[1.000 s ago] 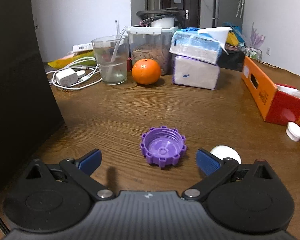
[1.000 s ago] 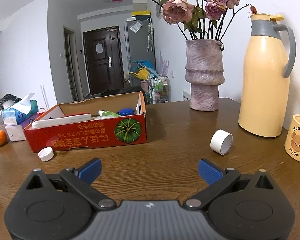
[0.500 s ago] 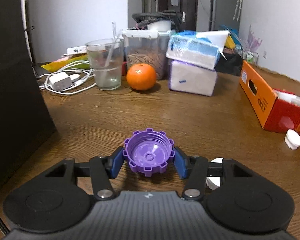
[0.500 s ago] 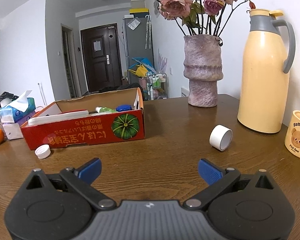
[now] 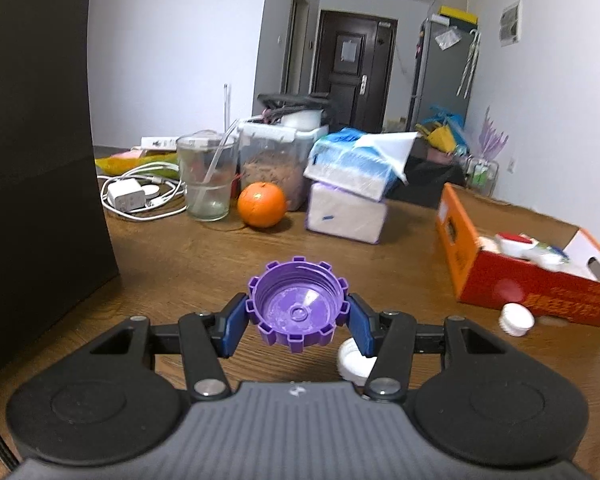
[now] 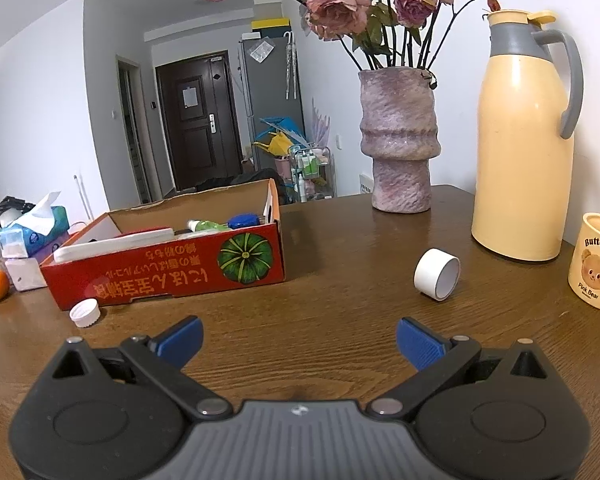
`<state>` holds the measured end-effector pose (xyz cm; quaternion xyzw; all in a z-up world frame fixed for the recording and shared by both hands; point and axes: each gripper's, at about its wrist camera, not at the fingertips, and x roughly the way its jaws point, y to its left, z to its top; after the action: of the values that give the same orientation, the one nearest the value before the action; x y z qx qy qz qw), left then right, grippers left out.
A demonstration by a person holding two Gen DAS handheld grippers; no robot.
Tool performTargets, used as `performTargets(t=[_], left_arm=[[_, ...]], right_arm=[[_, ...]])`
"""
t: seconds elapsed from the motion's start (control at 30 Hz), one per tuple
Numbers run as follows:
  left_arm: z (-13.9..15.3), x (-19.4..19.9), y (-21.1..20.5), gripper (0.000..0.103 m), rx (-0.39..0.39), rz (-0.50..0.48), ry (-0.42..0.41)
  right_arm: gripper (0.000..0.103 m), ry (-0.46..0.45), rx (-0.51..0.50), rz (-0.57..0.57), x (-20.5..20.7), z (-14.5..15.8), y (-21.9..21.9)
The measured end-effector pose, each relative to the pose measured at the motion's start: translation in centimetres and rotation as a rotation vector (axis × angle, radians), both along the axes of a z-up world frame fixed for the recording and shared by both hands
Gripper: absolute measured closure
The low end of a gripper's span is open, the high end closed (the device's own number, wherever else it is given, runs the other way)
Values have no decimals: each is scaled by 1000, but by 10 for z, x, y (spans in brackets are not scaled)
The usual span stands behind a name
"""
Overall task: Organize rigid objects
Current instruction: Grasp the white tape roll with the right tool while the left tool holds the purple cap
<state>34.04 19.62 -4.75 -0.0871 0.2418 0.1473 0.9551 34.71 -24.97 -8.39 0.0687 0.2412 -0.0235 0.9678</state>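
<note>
So I've got the purple cap [image 5: 298, 306] pinched in the left gripper [image 5: 298, 320] now, blue fingers [image 5: 233, 326] pressed on its ribbed sides, and it looks lifted clear of the desk [image 5: 204, 256]. The cap is wider than it is tall, so there's no real long axis to speak of; its open side faces up and tips a bit toward the camera, so I can see right down onto the inside of its top. The red box [image 5: 532, 292] is my landmark: it sits off to the right of the cap, and it already has a few things in it, a white flat piece and what looks like a small green bottle, so I'd say sorting is partly done. Still loose: one white cap [image 5: 516, 319] right against the front of the box, another white cap [image 5: 354, 362] just under my left fingers, and a white ring [image 6: 437, 274] lying on its side to the right of the box, opening facing roughly toward the right gripper [image 6: 299, 342]. That one has its fingers spread wide, nothing between them, hovering in front of the box. My guess is purple cap goes in the box next.
</note>
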Motion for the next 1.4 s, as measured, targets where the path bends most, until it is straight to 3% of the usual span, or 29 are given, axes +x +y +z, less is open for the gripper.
performTargets(t=[0.43,0.87,1.17,1.27,1.33,1.4], left_arm=[[-2,-7,-41,50,14,-46,6],[-10,2,-60,50,14,-37,36],[-15,8,-59,50,1,-33,55],[-17,11,-60,50,2,-37,65],[-16,10,-60,50,5,-38,62],[-16,11,-60,50,3,-42,63]], right_arm=[[0,-4,-50,-26,13,-4,-22],[2,57,-108,-167,58,-17,-105],[14,104,-118,-85,95,-30,-113],[30,123,-126,-41,105,-34,-109],[62,153,-102,-1,113,-36,-110],[81,156,-82,6,114,-36,-110]])
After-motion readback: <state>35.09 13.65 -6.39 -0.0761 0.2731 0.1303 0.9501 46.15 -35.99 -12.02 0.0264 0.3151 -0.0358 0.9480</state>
